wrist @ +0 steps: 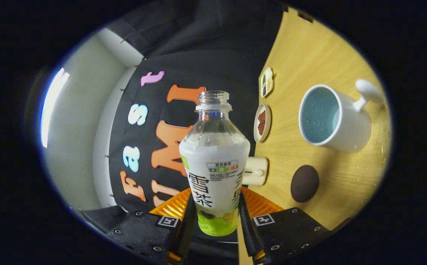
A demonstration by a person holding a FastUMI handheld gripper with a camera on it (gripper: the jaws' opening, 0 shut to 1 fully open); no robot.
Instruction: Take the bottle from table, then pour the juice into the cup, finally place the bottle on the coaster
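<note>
Gripped low on its body, the bottle (214, 173) stands between the gripper's (215, 217) two fingers, which press on it from either side just above its green base. Its cap is off and the neck is open. The view is rolled hard to one side, so the table (320, 51) rises like a wall beside the bottle, a sign that the bottle is tipped well over from upright.

Beyond the fingers, on the table, a dark round coaster (304, 183) lies near the bottle's lower half. Farther out stands the cup (333, 117), its mouth facing the camera and its pale blue inside apparently holding no juice, with its handle pointing away from the bottle. A small dish (262, 122) of brown food, a tiny divided tray (266, 81) and a cream box (255, 171) sit along the table's far side, by the wall.

By the look of it the pick-up is done and the pour is in hand or about to start. The bottle's mouth is apart from the cup, not over its rim, so the next move calls for bringing the neck above the cup before tipping further.

Large Chinese characters run down the bottle's label; their reading is left aside. A small grading strip sits above them.
</note>
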